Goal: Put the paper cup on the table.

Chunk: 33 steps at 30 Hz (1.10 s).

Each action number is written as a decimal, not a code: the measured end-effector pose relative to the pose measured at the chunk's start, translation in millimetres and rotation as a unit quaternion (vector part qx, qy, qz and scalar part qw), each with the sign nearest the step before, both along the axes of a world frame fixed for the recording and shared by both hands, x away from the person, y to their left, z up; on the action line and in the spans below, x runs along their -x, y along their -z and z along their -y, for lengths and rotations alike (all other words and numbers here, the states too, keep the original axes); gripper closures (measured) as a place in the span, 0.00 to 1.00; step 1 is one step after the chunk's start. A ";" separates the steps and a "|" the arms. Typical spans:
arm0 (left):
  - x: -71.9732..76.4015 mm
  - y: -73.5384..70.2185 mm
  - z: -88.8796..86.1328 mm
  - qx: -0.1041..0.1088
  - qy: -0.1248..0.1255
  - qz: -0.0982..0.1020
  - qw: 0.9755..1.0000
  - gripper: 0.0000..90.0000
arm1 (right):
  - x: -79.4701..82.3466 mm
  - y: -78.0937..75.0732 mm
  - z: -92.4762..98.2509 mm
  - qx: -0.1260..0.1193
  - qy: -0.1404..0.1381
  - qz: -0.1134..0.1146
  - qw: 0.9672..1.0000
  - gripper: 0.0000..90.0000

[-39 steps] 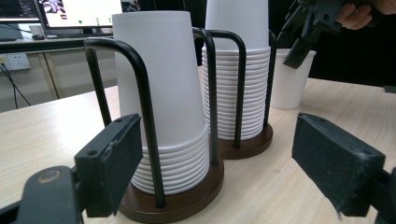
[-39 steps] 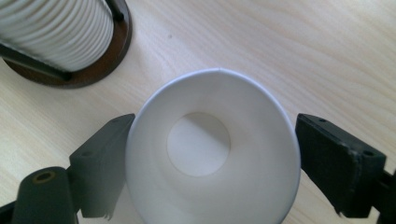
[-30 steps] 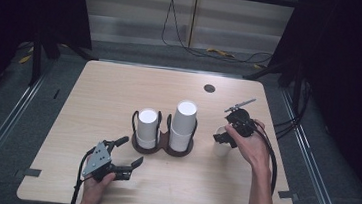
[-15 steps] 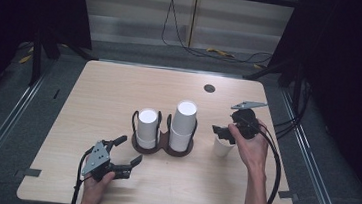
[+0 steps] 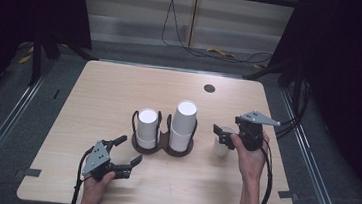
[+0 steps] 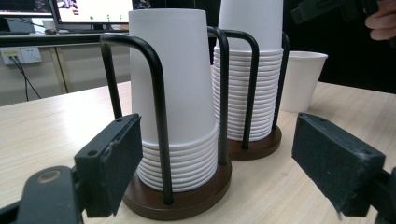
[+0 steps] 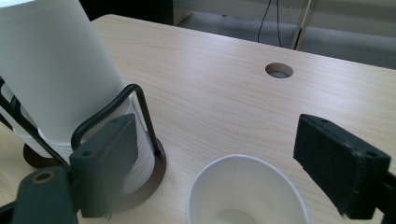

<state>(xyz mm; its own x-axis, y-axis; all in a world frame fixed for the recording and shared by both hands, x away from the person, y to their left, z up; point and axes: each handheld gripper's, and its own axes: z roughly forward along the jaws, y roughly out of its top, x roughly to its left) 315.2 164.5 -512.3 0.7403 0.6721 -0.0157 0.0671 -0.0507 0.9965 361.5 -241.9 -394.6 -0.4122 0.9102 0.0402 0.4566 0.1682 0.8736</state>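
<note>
High view | right tool (image 5: 223,136) now lower than a second ago, jaws spread around upright single white paper cup (image 5: 221,147) on wooden surface (image 5: 115,85), beside black wire cup rack (image 5: 162,140) | release likely done | left tool (image 5: 123,152) open, idle

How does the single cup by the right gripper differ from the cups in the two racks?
The single cup stands alone on the table, mouth up; the left stack and right stack are nested mouth down in black wire racks on brown bases. The right gripper hangs over the single cup with jaws open; the left gripper, also open, faces the stacks without touching them. All are plain white paper cups.
</note>
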 end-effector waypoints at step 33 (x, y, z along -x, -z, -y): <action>1.4 -0.4 0.8 -0.005 -0.021 -0.005 1.000 0.18 | 80.8 95.5 -80.1 -0.059 -0.004 0.118 0.991 0.15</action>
<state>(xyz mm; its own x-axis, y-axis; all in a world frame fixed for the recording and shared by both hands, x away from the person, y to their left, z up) 313.8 163.7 -511.9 0.7114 0.7026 -0.0163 0.0790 -0.0569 0.9952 280.7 -161.7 -490.1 -0.4294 0.9019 0.0477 0.2366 0.0613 0.9697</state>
